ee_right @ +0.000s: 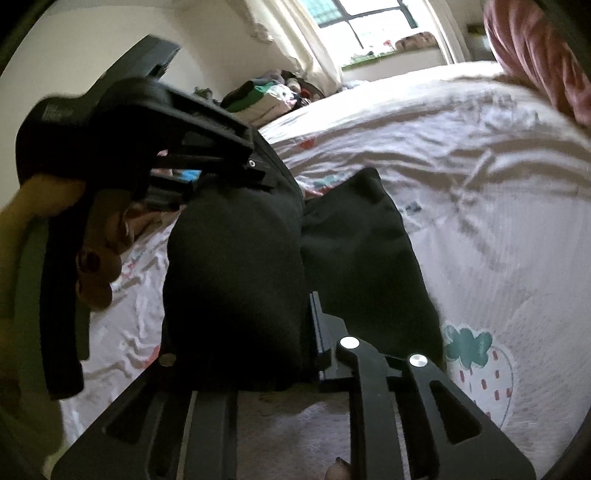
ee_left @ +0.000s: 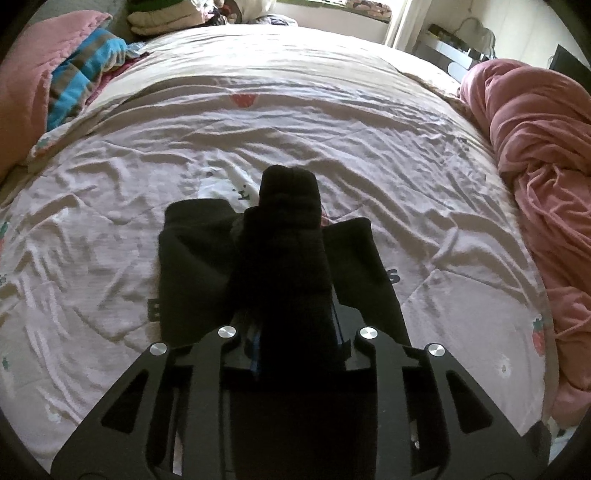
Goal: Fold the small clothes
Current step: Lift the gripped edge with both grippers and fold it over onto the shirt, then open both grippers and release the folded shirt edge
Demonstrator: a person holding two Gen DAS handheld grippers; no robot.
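Note:
A small black garment (ee_left: 192, 266) lies on the white bedsheet (ee_left: 295, 140), partly folded. My left gripper (ee_left: 291, 295) is shut on a bunched fold of it, which rises between the fingers and hides them. In the right wrist view the same black garment (ee_right: 362, 251) hangs in a thick bundle, and my right gripper (ee_right: 280, 317) is shut on it close to the camera. The left gripper's body (ee_right: 155, 122) and the hand holding it sit just left of the bundle, touching it.
A pink duvet (ee_left: 539, 155) is heaped along the right side of the bed. A pink pillow and a blue striped cloth (ee_left: 81, 77) lie at the far left. Folded clothes (ee_left: 166, 18) are piled beyond the bed. A window (ee_right: 354, 22) is at the back.

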